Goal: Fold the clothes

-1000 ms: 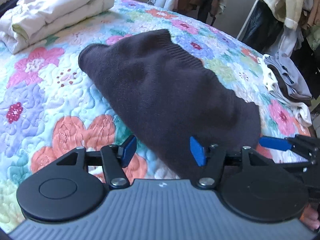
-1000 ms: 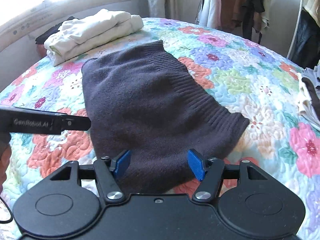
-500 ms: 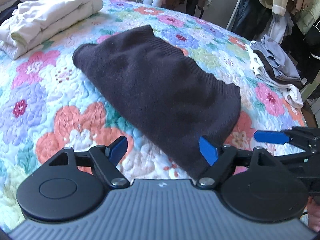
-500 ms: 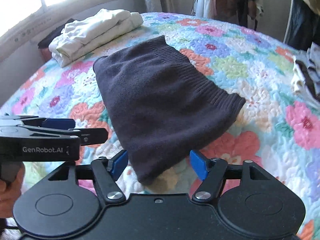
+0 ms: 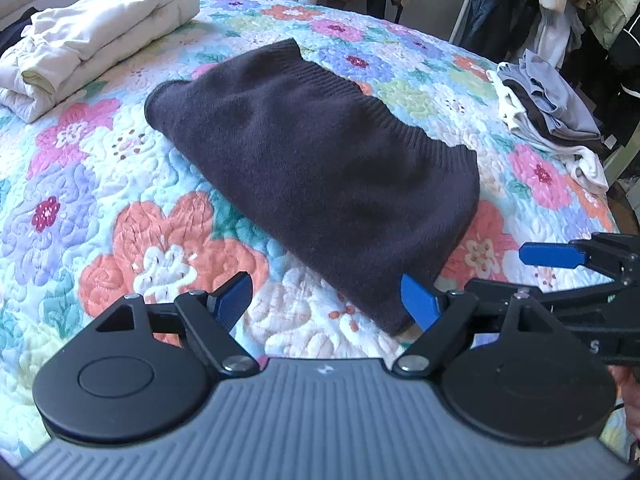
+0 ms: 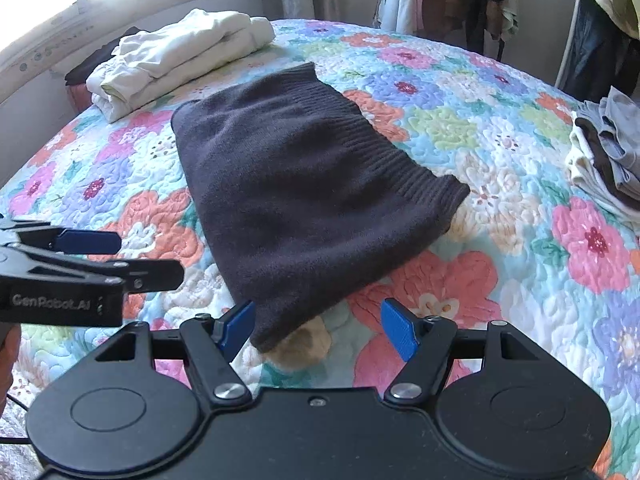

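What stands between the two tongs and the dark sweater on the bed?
Nothing visible. Both the left tongs and the right tongs are open at the near edge of the dark sweater, with only bare quilt around it. The other clothes lie far off.

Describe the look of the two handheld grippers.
Both are black linkage frames with round pivot discs, silver screws and blue finger pads. The left gripper has a ribbed grey body and white "GenRobot.AI" lettering on its side; the right gripper has a plain black body.
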